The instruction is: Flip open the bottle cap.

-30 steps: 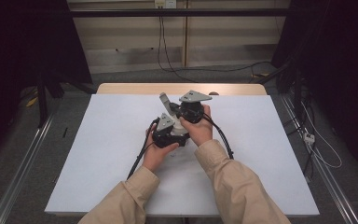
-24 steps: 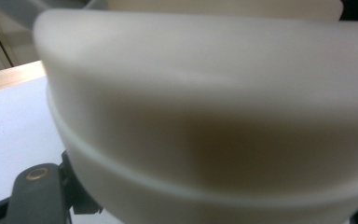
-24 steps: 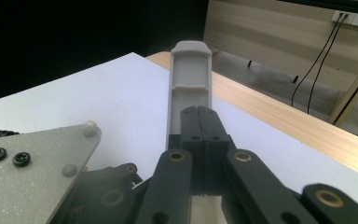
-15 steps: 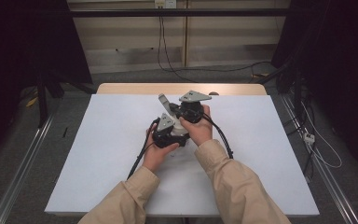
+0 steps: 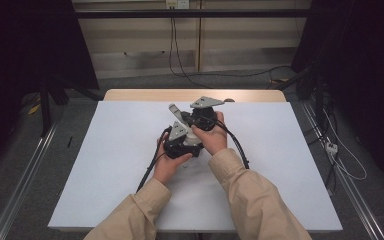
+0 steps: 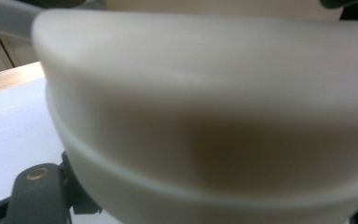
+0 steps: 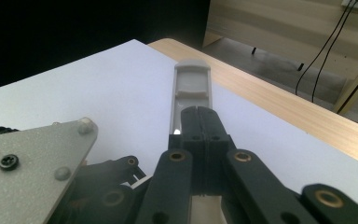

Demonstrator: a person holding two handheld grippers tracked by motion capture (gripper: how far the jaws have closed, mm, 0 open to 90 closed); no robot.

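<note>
My two grippers sit close together over the middle of the white-covered table (image 5: 115, 170), one in each of the person's hands. A pale grey flat bar (image 5: 174, 111) sticks out up-left from between them. In the right gripper view my right gripper (image 7: 198, 112) has its black jaws pressed together, and the bar (image 7: 192, 81) juts beyond their tips; whether they pinch it I cannot tell. The left gripper's grey plate (image 7: 32, 163) lies just beside. In the left gripper view a blurred white rounded object (image 6: 205, 116) sits right against the camera and hides the left jaws.
The table's wooden far edge (image 5: 145, 95) shows beyond the white sheet. Black cables (image 5: 150, 167) trail from the grippers toward the person. Metal rails (image 5: 25, 170) run along both sides of the table, with dark curtains and floor cables farther out.
</note>
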